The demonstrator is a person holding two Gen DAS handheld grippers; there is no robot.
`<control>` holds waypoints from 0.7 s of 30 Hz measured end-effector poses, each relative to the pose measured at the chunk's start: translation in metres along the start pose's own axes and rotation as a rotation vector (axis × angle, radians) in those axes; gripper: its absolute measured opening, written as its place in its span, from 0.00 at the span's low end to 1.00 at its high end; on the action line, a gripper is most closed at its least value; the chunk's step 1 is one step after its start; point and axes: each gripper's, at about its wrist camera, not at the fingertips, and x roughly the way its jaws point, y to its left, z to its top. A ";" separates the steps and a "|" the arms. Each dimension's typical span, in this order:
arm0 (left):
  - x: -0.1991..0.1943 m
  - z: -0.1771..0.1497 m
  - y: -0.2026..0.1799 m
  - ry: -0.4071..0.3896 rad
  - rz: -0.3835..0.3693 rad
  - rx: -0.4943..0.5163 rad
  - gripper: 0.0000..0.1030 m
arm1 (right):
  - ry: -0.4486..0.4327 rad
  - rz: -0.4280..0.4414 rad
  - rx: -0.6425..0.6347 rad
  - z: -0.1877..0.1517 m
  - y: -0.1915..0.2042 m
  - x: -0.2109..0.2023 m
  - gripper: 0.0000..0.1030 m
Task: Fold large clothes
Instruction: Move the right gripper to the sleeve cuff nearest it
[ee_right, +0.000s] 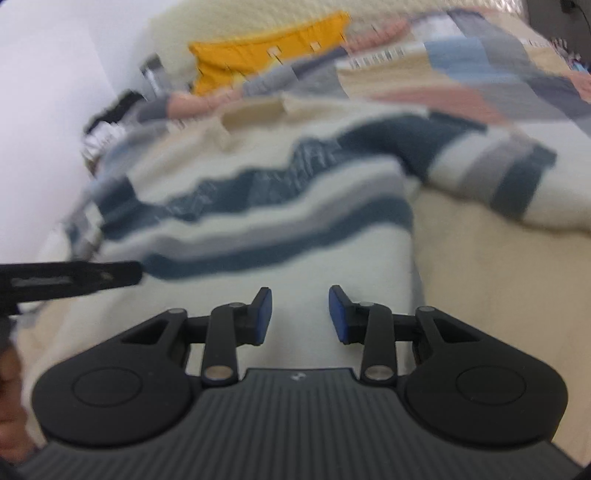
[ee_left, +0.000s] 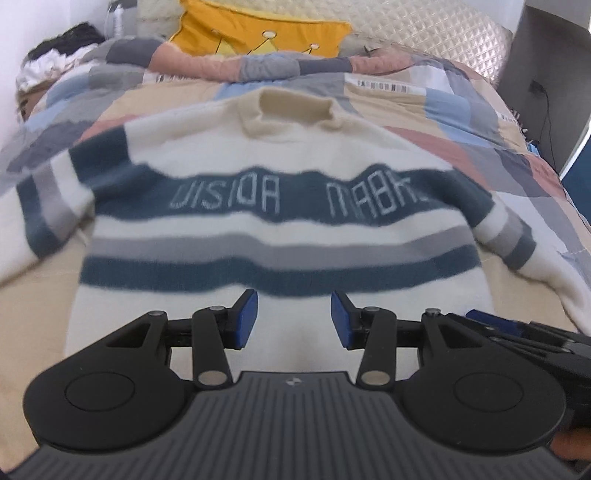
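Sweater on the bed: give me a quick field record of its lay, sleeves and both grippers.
garment: striped sweater, spread flat, collar far side
surface: patchwork quilt on the bed
sleeves: both spread out to the sides, unfolded
left gripper: open, empty, over the hem
right gripper: open, empty, over the hem area
behind: yellow pillow

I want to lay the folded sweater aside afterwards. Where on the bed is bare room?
Bare beige bedspread lies right of the sweater body, below its right sleeve. A smaller patch sits under the left sleeve. The head end is crowded: yellow cushion, a rumpled quilt fold, dark clothes by the wall.
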 end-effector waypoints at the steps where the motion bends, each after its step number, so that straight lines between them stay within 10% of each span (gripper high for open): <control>1: 0.003 -0.004 0.001 0.007 0.004 0.002 0.48 | 0.010 0.006 0.026 -0.002 -0.003 0.003 0.36; 21: 0.002 -0.035 0.039 0.031 -0.078 -0.183 0.48 | -0.149 -0.109 0.209 0.014 -0.036 -0.020 0.37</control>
